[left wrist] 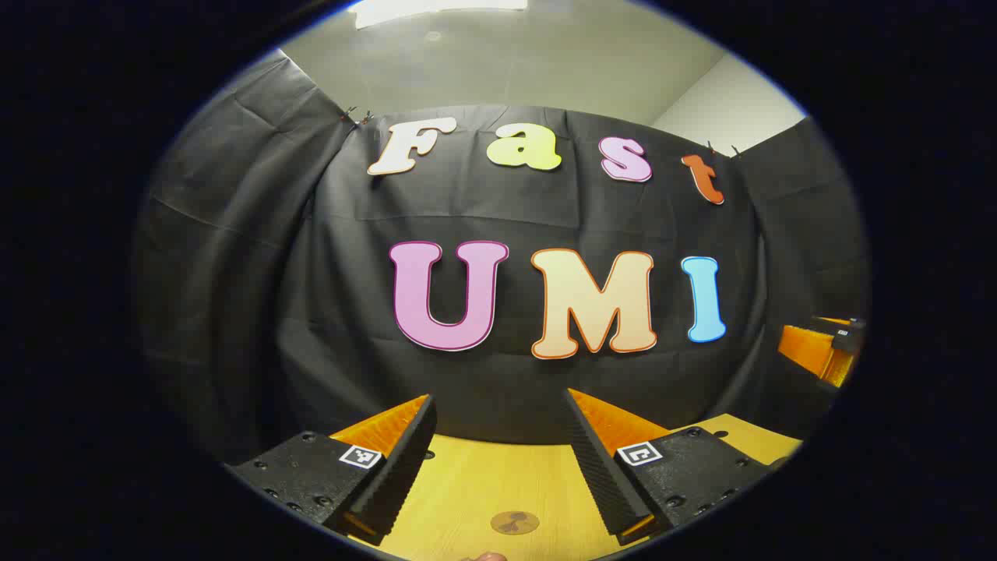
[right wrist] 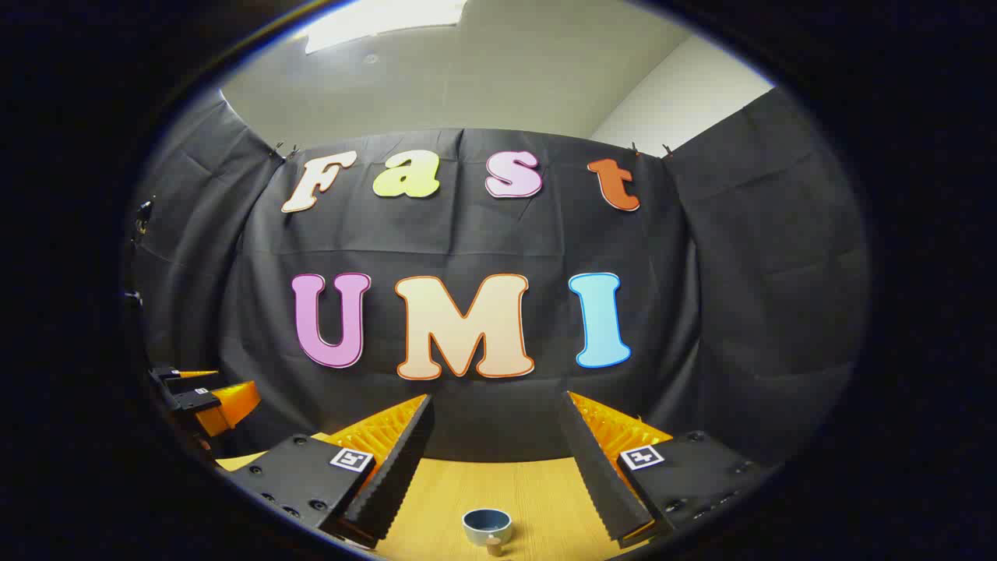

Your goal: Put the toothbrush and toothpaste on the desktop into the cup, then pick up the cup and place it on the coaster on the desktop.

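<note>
Both your left tongs (left wrist: 498, 460) and right tongs (right wrist: 494, 460) hang wide and empty, aimed high. The cup (right wrist: 487, 526) sits low on the table (right wrist: 537, 499); reaching down half-blind, you may tip it.

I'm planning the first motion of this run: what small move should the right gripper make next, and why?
Probably tilt the right gripper down toward the desktop. It is open and empty, aimed mostly at the booth wall; just the blue cup sits low between its fingers, and I can't make out the toothbrush or toothpaste from here.
</note>
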A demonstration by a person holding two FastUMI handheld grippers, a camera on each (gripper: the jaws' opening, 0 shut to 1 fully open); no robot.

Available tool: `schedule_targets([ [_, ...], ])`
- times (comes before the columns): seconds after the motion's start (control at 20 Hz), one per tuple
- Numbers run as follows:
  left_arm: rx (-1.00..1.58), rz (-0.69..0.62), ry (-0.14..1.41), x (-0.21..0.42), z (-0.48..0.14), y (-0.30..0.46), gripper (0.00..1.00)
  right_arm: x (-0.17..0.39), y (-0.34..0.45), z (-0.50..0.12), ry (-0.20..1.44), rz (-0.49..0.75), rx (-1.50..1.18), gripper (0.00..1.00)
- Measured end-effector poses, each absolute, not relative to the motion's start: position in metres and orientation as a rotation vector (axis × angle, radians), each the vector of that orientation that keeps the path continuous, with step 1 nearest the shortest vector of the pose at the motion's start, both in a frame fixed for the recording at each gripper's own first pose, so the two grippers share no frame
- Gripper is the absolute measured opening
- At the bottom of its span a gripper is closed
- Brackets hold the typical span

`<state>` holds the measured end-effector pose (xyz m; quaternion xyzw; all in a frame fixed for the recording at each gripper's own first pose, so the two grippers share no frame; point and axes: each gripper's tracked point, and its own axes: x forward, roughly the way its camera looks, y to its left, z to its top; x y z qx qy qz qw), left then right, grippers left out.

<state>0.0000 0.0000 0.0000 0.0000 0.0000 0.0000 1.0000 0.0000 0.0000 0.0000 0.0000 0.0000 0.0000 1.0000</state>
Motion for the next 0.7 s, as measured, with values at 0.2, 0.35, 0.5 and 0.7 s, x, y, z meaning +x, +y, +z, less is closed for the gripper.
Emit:
schedule_targets([
  [0.2, 0.003, -0.010, 0.007, -0.012, -0.005, 0.002, 0.93, 0.001, 0.003, -0.010, 0.023, 0.020, -0.021, 0.99],
  [0.35, 0.006, -0.014, 0.020, -0.012, -0.009, 0.003, 0.93, 0.000, 0.008, -0.017, 0.051, 0.037, -0.010, 0.99],
  [0.5, 0.013, -0.024, 0.024, -0.012, -0.010, 0.003, 0.93, 0.000, 0.010, -0.025, 0.068, 0.039, -0.018, 0.99],
  [0.7, 0.013, -0.030, 0.019, -0.011, -0.009, 0.003, 0.94, 0.004, 0.011, -0.031, 0.083, 0.039, -0.024, 0.99],
])
